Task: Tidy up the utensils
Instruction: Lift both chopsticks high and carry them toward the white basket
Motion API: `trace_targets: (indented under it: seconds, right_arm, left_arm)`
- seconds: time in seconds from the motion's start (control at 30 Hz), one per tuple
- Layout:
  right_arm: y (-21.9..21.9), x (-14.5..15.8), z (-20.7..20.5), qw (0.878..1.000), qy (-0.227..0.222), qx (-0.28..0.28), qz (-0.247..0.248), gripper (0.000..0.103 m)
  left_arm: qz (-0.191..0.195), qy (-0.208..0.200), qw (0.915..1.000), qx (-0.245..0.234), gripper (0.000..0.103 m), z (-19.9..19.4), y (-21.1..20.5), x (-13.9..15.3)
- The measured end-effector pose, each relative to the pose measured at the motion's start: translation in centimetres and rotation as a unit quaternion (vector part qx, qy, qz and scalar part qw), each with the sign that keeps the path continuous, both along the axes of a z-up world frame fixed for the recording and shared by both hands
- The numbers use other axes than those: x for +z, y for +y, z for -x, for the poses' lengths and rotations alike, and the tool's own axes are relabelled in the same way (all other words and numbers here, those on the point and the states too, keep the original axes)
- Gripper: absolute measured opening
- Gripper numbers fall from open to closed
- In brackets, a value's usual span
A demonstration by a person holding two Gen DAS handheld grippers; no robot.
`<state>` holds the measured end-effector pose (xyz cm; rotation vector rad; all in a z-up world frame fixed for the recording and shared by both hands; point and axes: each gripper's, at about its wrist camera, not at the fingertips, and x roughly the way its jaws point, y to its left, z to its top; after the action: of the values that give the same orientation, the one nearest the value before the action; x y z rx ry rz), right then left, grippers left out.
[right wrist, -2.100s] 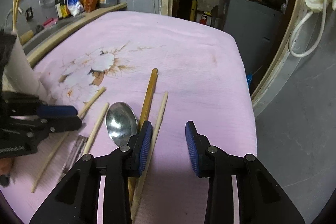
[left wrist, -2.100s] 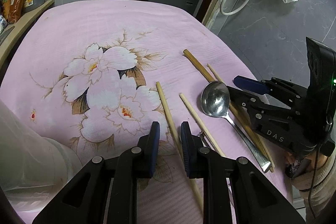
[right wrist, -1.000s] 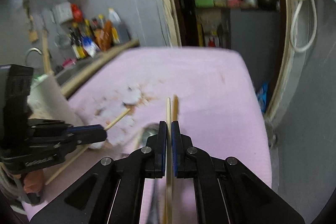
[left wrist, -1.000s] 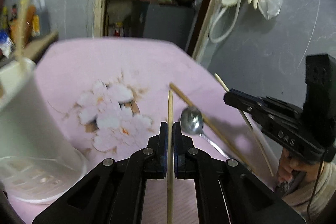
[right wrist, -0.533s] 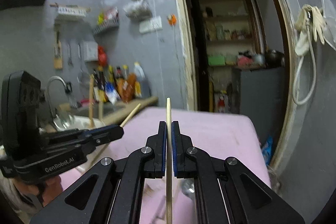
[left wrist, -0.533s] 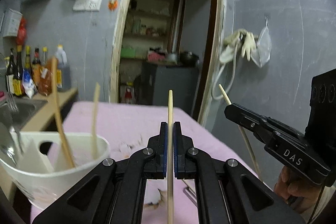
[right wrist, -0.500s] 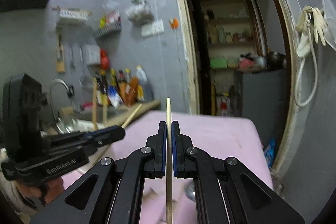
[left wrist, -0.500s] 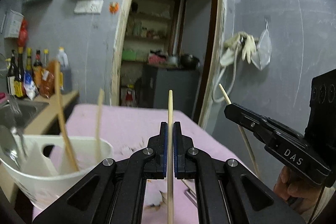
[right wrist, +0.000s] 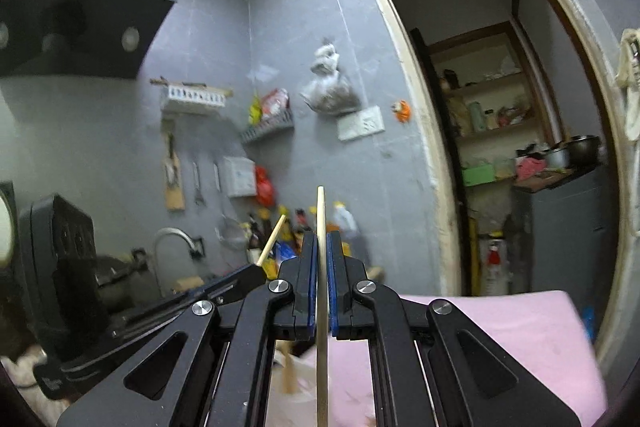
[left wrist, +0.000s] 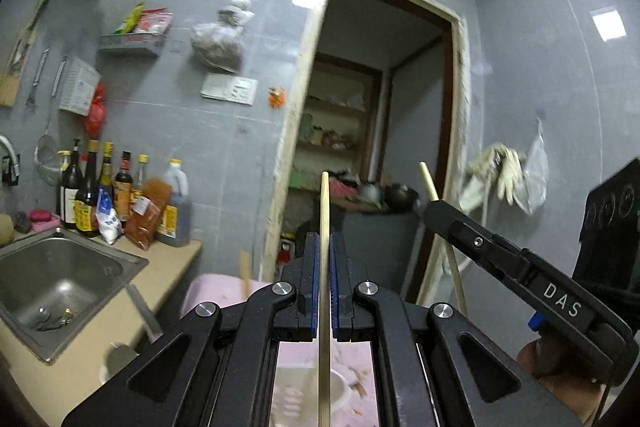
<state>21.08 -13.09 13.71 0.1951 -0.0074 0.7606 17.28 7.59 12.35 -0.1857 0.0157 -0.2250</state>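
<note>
Left claw (left wrist: 325, 283) and right claw (right wrist: 319, 283) each clamped on an upright chopstick (left wrist: 324, 219) (right wrist: 320, 219), above the pink table (right wrist: 500, 331).

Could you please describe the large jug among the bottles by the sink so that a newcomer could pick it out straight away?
Start at the steel sink in the left wrist view, then follow the counter back to the row of bottles against the grey tiled wall. The jug ends that row nearest the doorway: squat, dark-filled, handled and yellow-capped, far broader than its slim-necked neighbours.
</note>
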Motion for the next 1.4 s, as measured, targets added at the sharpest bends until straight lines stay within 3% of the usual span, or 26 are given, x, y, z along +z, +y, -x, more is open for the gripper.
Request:
trace_targets:
  seconds: [0.3,0.5,0.97,1.4]
  right_arm:
    - [3.5,0.3,-2.5,0.995,-0.022,0.033,-0.092,0.003]
    - [4.0,-1.3,-2.7,0.993,-0.039,-0.002,-0.107,0.003]
    - [3.3,-3.0,-4.1,0.991,-0.017,-0.031,-0.131,0.003]
    - [2.6,-3.5,-4.3,0.987,-0.024,-0.051,-0.154,0.003]
  left_arm:
    - [0.080,-0.044,0.9945,0.052,0.003,-0.7,8.4,1.0]
    - [0.144,-0.053,0.9847,0.082,0.003,-0.9,12.1,0.1]
    - [0.191,-0.063,0.9703,0.135,0.003,-0.7,13.7,-2.3]
    - [0.188,-0.067,0.9695,0.142,0.003,-0.7,13.0,-3.0]
